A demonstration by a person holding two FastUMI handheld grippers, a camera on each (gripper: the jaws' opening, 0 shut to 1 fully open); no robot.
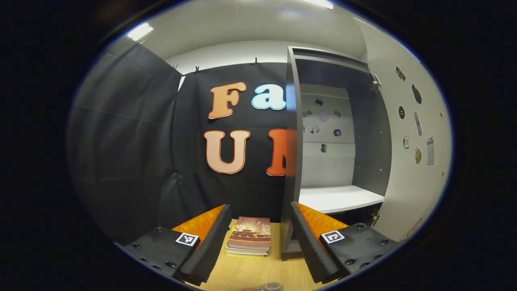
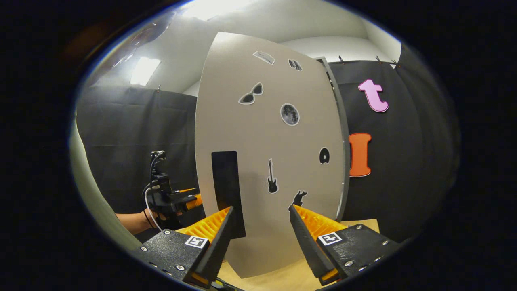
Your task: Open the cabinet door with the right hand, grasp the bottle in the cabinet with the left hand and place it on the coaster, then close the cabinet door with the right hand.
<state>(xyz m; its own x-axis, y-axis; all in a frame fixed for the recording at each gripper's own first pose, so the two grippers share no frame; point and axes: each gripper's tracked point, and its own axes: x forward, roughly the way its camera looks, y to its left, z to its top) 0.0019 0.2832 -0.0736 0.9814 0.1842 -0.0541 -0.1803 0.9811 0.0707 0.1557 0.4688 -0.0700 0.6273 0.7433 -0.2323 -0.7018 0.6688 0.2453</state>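
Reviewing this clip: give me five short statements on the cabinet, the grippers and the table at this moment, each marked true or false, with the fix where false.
1. The cabinet door stands open. True.
2. A bottle stands on the white cabinet shelf. False: the visible part of that shelf is bare.
3. The left gripper is shut on a bottle. False: its fingers are spread apart with nothing between them.
4. A stack of books lies on the wooden table ahead of the left gripper. True.
5. The right gripper is clamped on the door's dark handle. False: it is open and faces the door's outer side, gripping nothing.
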